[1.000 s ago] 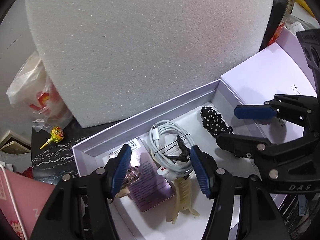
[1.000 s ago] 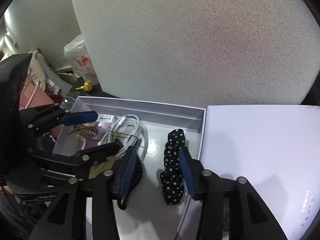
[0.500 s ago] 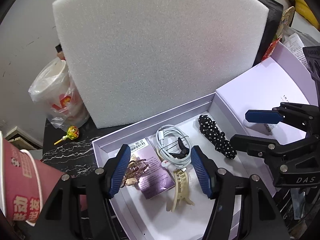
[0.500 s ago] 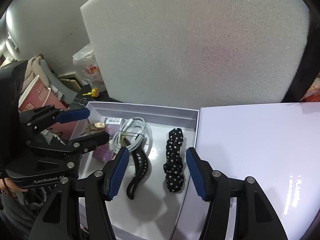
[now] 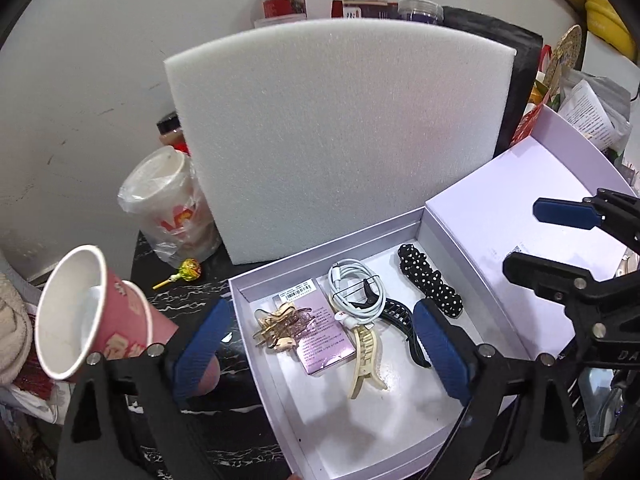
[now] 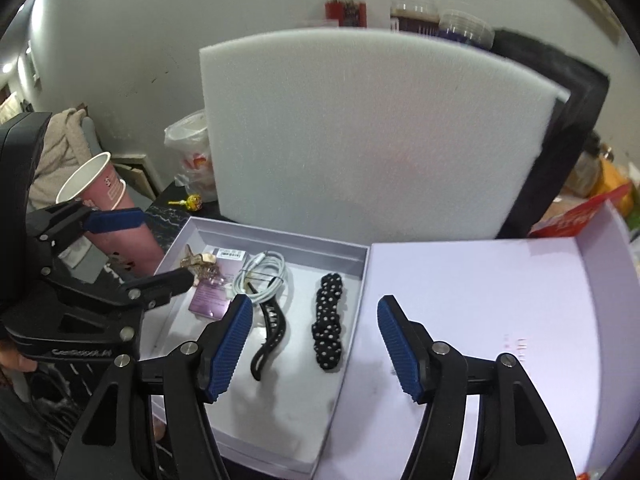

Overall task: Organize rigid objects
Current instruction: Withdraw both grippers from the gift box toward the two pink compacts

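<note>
An open white box (image 5: 320, 249) holds a brown hair claw (image 5: 276, 326), a purple carton (image 5: 320, 334), a coiled white cable (image 5: 356, 292), a cream claw clip (image 5: 364, 356), a black hair clip (image 5: 404, 320) and a black dotted scrunchie (image 5: 430, 282). My left gripper (image 5: 318, 312) hovers above the box's left half, jaws opening, nothing between them. My right gripper (image 6: 314, 308) hangs over the scrunchie (image 6: 328, 320) and black clip (image 6: 272, 332), jaws also opening and empty. Each gripper shows in the other's view: the right gripper (image 5: 536, 238), the left gripper (image 6: 152, 248).
The box lid (image 6: 480, 300) lies open to the right. A white foam board (image 5: 340, 140) stands right behind the box, with jars (image 5: 284, 0) beyond it. On the left are stacked red paper cups (image 5: 92, 320), a bagged cup (image 5: 168, 204) and a lollipop (image 5: 188, 270) on the dark marble top.
Both grippers have lifted up and back from the box, so more of the room shows. Both pairs of jaws stand wider, the left much more so.
</note>
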### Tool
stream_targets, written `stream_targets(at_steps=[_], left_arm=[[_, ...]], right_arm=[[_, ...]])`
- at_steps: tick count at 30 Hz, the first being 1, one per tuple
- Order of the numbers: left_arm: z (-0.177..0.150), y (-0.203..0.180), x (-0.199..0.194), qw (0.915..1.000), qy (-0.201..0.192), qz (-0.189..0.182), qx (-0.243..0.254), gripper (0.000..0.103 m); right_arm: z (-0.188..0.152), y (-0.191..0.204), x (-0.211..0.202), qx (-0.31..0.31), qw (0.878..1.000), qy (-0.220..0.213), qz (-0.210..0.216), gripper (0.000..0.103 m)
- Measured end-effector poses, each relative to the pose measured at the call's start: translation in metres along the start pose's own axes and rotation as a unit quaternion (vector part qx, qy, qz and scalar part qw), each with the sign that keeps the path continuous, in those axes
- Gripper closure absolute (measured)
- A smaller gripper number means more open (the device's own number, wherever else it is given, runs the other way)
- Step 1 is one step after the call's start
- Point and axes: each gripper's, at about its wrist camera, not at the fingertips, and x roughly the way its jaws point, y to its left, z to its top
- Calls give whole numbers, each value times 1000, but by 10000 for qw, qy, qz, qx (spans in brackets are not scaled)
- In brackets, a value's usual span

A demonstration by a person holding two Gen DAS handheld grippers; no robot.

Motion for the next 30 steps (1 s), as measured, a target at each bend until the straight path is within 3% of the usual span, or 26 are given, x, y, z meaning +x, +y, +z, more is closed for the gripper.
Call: stream_targets(at_steps=[2,13,20,30], left_arm=[[-1,0,-8,10000,-43,28,-11,9],[-14,0,-63,9987,-495,148,-17,8],[-25,-2,-98,9960,-853,242,-57,2],[-47,-7,-140,9918,-1234,308,-147,1]], right_arm=[[0,4,-8,-27,10000,-92,-15,30],[-6,18,-59,-92,9979,-628,-95,22],[-14,25,-94,-137,9941,-1042,-283,10],[-37,30,-143,-68,9867,-1587,-357,4]])
